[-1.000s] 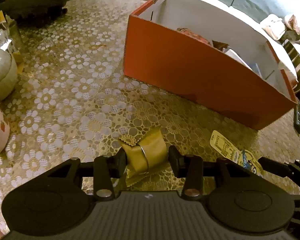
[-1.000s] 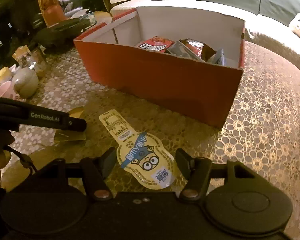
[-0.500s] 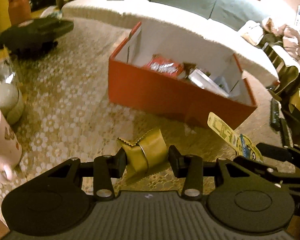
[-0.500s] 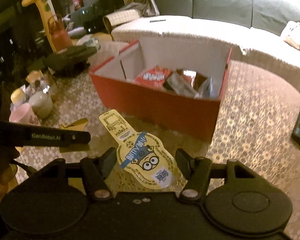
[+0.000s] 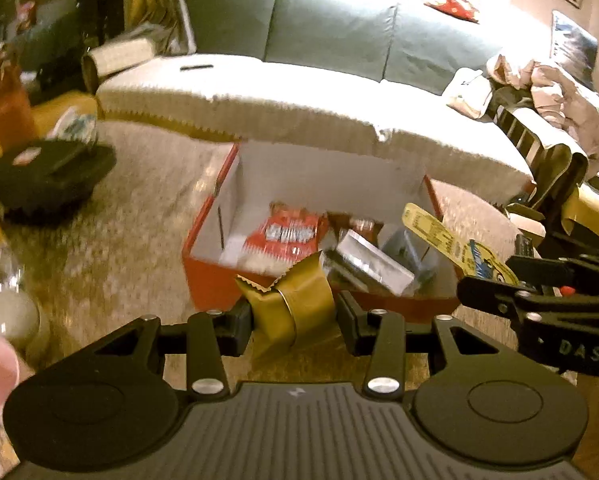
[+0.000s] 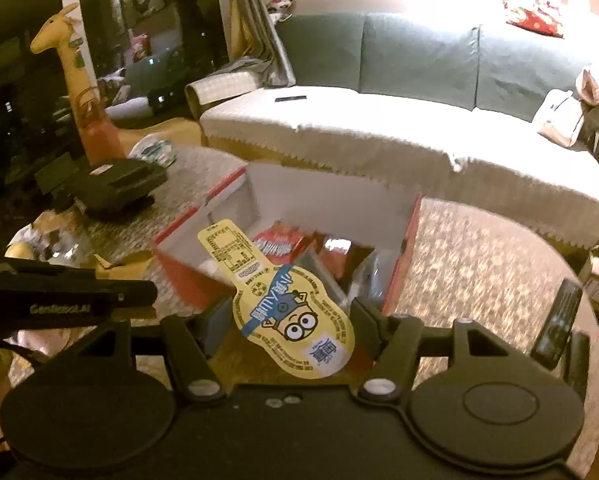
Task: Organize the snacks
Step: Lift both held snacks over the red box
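The left hand-held gripper (image 5: 295,318) was clamped on a gold snack packet (image 5: 295,304), which was held above the bench (image 5: 131,224) just in front of the red box (image 5: 207,280). The right hand-held gripper (image 6: 285,330) was clamped on a flat yellow pouch (image 6: 287,312) printed with a cartoon face, held up over the near edge of the same box. Inside the box a red packet (image 5: 287,236) and a silvery packet (image 5: 367,260) were seen lying together.
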Available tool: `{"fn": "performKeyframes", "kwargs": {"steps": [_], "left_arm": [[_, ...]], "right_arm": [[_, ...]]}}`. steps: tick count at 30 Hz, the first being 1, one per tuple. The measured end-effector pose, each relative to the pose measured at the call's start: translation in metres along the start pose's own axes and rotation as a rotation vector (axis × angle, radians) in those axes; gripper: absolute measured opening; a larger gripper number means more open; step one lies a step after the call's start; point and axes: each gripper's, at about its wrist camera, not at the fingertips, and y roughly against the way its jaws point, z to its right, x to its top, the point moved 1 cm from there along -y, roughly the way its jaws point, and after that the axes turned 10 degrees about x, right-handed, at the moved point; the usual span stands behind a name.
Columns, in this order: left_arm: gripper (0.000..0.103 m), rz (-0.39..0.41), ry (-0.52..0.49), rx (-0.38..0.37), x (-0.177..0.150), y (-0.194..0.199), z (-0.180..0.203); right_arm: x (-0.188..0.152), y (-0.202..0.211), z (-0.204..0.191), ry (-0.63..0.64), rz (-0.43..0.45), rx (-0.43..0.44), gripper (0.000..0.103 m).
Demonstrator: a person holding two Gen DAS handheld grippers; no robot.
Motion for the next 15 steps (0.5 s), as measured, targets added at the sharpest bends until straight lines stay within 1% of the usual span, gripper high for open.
{"fn": "performKeyframes", "kwargs": {"steps": [2, 7, 12, 15], "left_arm": [[0.043, 0.013, -0.015, 0.004, 0.008, -0.003, 0.004], [0.043, 0.009, -0.037, 0.003, 0.024, -0.022, 0.009], [0.043, -0.010, -0.055, 0.011, 0.036, -0.047, 0.011], [0.043, -0.028, -0.061, 0.020, 0.040, -0.064, 0.011]], "right_arm": [[0.010, -0.005, 0.004, 0.001, 0.006, -0.012, 0.064], [0.028, -0.022, 0.013, 0.021, 0.006, -0.047, 0.064], [0.040, -0.046, 0.022, 0.040, -0.018, -0.083, 0.064], [0.044, -0.062, 0.029, 0.049, -0.037, -0.089, 0.064]]}}
